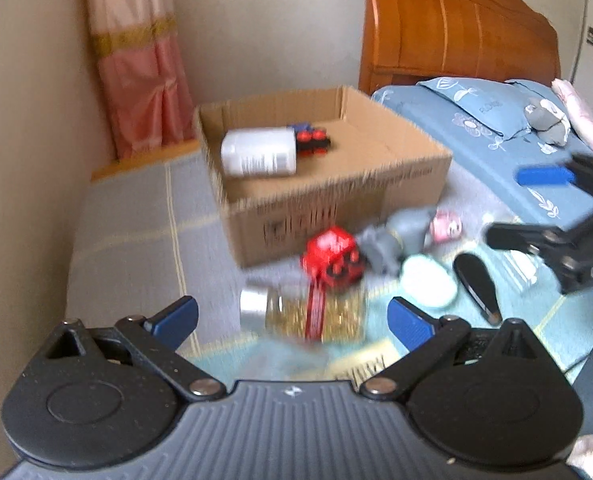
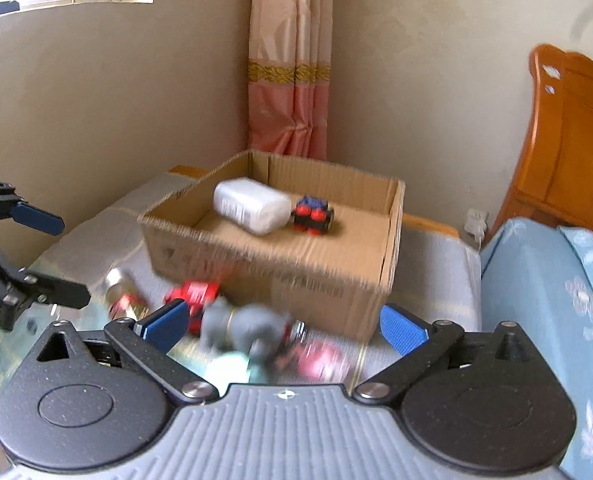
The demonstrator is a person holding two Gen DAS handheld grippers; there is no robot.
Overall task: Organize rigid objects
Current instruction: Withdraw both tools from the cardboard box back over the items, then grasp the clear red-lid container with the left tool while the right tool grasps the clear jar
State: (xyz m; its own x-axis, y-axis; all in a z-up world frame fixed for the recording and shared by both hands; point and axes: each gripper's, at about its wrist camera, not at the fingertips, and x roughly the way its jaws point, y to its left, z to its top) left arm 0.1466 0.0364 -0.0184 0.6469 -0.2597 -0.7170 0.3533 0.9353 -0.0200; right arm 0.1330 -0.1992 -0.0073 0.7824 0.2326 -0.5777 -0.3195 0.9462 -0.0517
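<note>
Surface: a bed (image 1: pixel 128 240) under a grey striped cover, a blue floral quilt (image 1: pixel 496 148) along one side.
Far end: an open cardboard box (image 1: pixel 336 200) sits on the cover.
Before the box: a red toy vehicle (image 1: pixel 332 258), a grey plush toy (image 1: pixel 396 240), a small pink toy (image 1: pixel 446 226).
Nearest: a glass jar (image 1: pixel 300 314) on its side, a pale round pad (image 1: pixel 428 284), a black oval item (image 1: pixel 476 284).

The left gripper (image 1: pixel 292 318) is being held pitched downward, its blue-padded fingers (image 1: pixel 178 316) spread wide with nothing being pressed between them. The right gripper (image 2: pixel 286 322) is likewise being held tilted downward, jaws fully parted, nothing being gripped between its fingers (image 2: pixel 402 330). Each gripper is being seen beside the other's fingers.
</note>
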